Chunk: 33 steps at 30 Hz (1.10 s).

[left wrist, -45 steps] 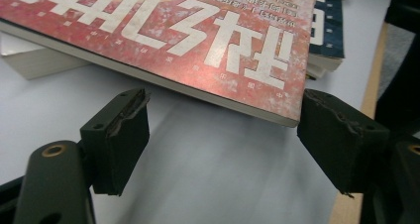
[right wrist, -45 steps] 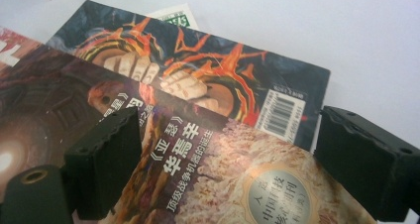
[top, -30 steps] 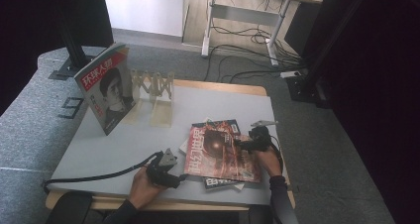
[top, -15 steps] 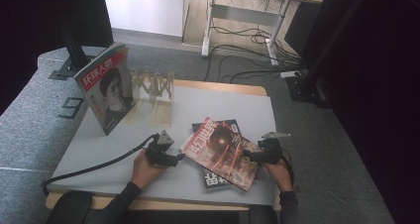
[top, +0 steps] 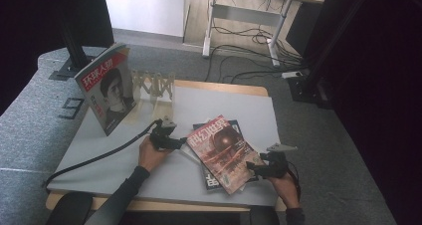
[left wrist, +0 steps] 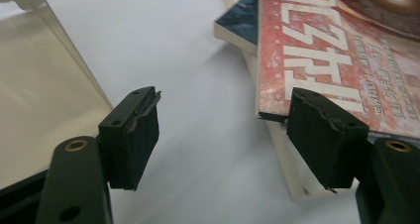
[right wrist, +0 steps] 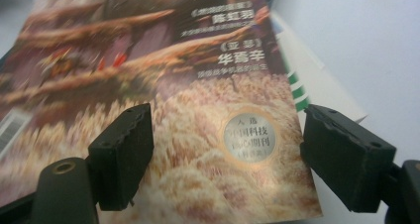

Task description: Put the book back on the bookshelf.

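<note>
Grey carpet surrounds a pale table point(top: 99, 150) with a wooden edge, and a desk frame with trailing cables stands on the floor beyond it. On the table's far left, a magazine with a portrait cover point(top: 107, 93) stands upright against a wooden folding rack point(top: 155, 84). Near the front lies a red science-fiction magazine point(top: 225, 153), skewed on top of a small stack of other magazines point(top: 213, 180) — one dark-covered, one pale. The left gripper point(top: 180, 141) sits at the red magazine's upper left corner; in the left gripper view its jaws stand apart and have just been closing, one pad point(left wrist: 324, 135) at the cover's corner, nothing pinched. The right gripper point(top: 251, 166) sits at the magazine's lower right edge — its jaws are spread over the cover, have just been closing, and clamp nothing.
</note>
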Each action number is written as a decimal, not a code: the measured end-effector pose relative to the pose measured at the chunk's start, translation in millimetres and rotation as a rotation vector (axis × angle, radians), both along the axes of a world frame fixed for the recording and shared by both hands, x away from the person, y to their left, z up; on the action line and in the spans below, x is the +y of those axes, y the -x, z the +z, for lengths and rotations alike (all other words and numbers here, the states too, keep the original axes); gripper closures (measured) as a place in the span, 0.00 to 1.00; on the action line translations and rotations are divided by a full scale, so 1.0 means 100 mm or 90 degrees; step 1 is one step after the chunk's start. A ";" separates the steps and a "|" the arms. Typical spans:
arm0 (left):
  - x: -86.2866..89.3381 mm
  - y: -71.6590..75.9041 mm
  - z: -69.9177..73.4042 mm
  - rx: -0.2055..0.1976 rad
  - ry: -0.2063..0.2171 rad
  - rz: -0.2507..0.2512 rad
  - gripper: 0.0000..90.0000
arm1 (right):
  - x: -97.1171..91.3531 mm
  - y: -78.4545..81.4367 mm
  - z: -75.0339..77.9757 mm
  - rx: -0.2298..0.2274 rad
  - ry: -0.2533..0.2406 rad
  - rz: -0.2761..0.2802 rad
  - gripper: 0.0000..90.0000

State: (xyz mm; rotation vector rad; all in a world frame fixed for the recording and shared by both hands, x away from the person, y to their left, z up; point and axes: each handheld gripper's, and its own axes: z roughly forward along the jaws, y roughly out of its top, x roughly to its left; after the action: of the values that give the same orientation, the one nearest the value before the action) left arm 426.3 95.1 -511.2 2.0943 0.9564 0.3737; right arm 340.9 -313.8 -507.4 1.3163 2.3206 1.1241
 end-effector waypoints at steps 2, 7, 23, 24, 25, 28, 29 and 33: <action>-0.01 -0.03 0.00 -0.004 0.003 0.004 0.31 | 0.01 0.07 0.00 0.001 -0.001 0.004 0.22; -0.03 0.06 0.00 -0.007 -0.007 -0.009 0.31 | 0.02 0.21 -0.01 0.001 -0.008 0.013 0.24; -0.19 0.34 -0.09 0.011 0.021 -0.060 0.31 | 0.12 0.14 0.01 0.000 -0.003 0.029 0.28; -0.19 0.33 -0.09 0.012 0.022 -0.058 0.31 | 0.12 0.13 0.01 0.000 -0.004 0.027 0.28; -0.20 0.31 -0.09 0.012 0.023 -0.056 0.31 | 0.12 0.13 0.01 0.002 -0.006 0.024 0.28; -0.21 0.26 -0.09 0.014 0.029 -0.047 0.31 | 0.12 0.15 0.00 0.005 -0.012 0.018 0.28; -0.22 0.25 -0.08 0.014 0.029 -0.044 0.31 | 0.13 0.16 0.00 0.005 -0.012 0.018 0.28; -0.28 0.18 -0.06 0.003 0.008 -0.038 0.33 | 0.15 0.21 0.00 0.006 -0.010 0.018 0.26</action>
State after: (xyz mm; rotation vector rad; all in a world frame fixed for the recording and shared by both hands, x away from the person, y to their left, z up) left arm 408.4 67.5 -516.8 2.1075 0.8937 0.3315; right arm 319.5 -298.9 -507.5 1.3004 2.3491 1.1491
